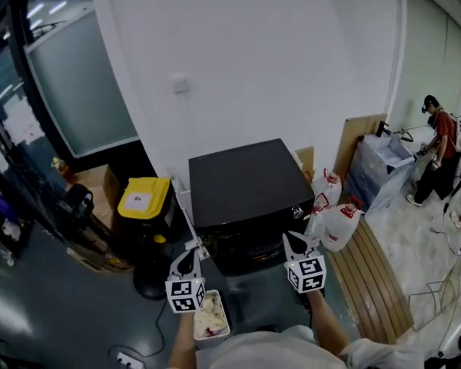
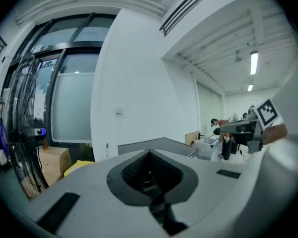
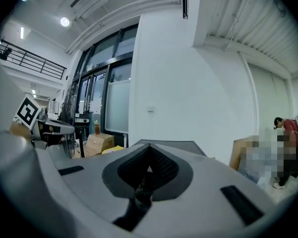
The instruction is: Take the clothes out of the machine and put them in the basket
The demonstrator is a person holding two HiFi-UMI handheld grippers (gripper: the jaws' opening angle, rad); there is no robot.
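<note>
The black box-shaped machine (image 1: 246, 187) stands against the white wall, and its front is in shadow. My left gripper (image 1: 189, 254) and right gripper (image 1: 295, 241) are held up level in front of it, one at each front corner, both shut with nothing in them. In the left gripper view the jaws (image 2: 150, 153) meet over the machine's top (image 2: 139, 146). In the right gripper view the jaws (image 3: 149, 148) also meet, and the machine's top (image 3: 176, 144) lies beyond. A white basket (image 1: 223, 330) holding cream clothes (image 1: 209, 314) sits on the floor between my arms.
A black bin with a yellow lid (image 1: 144, 197) stands left of the machine, with cardboard boxes (image 1: 100, 187) beyond it. White plastic jugs (image 1: 338, 223) and a wooden slatted platform (image 1: 376, 275) lie to the right. A person (image 1: 439, 148) works at the far right.
</note>
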